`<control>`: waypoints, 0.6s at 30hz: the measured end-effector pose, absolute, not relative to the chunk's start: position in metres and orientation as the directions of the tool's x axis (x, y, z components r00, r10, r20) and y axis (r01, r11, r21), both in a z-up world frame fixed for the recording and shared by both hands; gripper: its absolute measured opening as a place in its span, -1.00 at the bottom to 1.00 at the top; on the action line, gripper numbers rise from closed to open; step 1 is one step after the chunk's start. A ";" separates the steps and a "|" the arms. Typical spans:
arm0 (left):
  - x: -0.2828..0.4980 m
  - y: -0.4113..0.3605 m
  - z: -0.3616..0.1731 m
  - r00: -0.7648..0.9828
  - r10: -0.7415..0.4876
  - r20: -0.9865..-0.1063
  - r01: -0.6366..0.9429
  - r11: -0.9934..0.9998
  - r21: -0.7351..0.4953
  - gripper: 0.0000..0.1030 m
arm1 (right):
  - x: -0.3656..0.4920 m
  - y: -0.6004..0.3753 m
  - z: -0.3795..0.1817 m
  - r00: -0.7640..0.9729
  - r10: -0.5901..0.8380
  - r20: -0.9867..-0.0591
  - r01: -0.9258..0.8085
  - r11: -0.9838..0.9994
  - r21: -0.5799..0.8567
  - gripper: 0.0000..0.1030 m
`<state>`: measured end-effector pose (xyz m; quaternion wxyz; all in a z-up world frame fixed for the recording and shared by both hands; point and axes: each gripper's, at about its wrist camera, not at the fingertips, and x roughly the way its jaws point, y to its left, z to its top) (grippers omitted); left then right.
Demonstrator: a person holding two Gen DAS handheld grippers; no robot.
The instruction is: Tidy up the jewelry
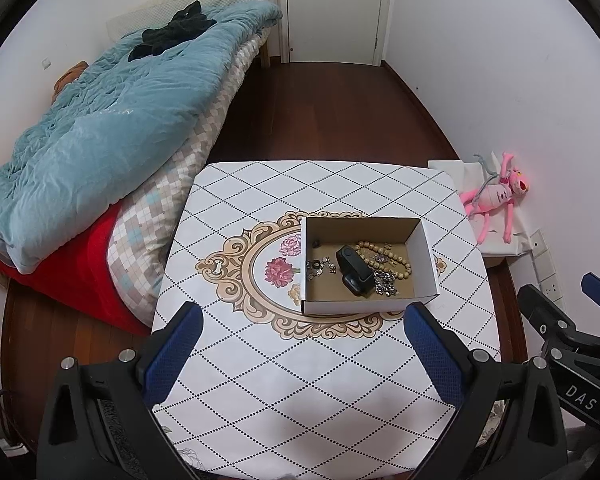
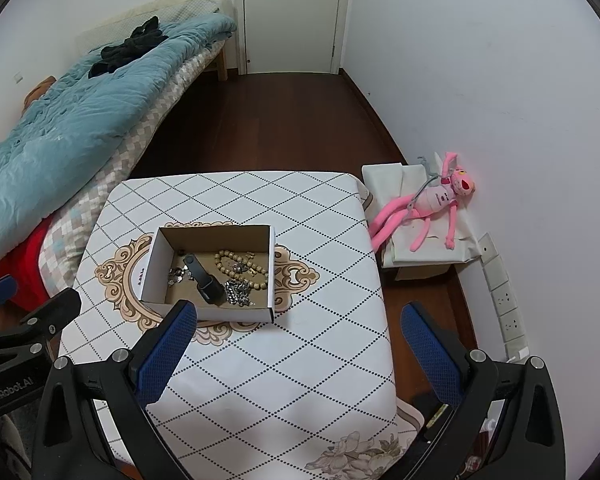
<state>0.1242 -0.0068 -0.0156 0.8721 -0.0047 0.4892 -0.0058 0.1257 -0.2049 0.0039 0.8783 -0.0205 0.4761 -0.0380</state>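
Observation:
A small open cardboard box (image 1: pixel 426 264) (image 2: pixel 150 270) stands in the middle of a table with a diamond-patterned cloth (image 1: pixel 300 380) (image 2: pixel 300 360). Inside lie a wooden bead bracelet (image 1: pixel 404 266) (image 2: pixel 220 260), a silver chain (image 1: pixel 386 284) (image 2: pixel 238 292), a black watch-like band (image 1: pixel 354 270) (image 2: pixel 206 282) and small silver pieces (image 1: pixel 318 268) (image 2: pixel 176 274). My left gripper (image 1: pixel 304 320) hangs open above the table just in front of the box. My right gripper (image 2: pixel 298 316) is open too, nearer than the box and to its right. Neither holds anything.
A bed with a blue quilt (image 1: pixel 100 128) (image 2: pixel 68 120) runs along the left. A pink plush toy (image 1: pixel 496 196) (image 2: pixel 428 204) lies on a white box by the right wall. Dark wood floor (image 1: pixel 324 112) leads to a white door (image 1: pixel 332 8).

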 end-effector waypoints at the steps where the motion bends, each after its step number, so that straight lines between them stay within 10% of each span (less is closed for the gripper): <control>1: 0.124 -0.008 -0.015 0.521 -0.014 -0.854 0.004 1.000 -0.014 0.99 | 0.126 -0.205 0.004 0.544 -0.086 -0.835 0.047 0.996 -0.072 1.00; 18: 0.124 -0.009 -0.012 0.516 -0.016 -0.857 0.004 1.000 -0.015 0.99 | 0.125 -0.205 0.004 0.543 -0.085 -0.835 0.043 0.996 -0.073 1.00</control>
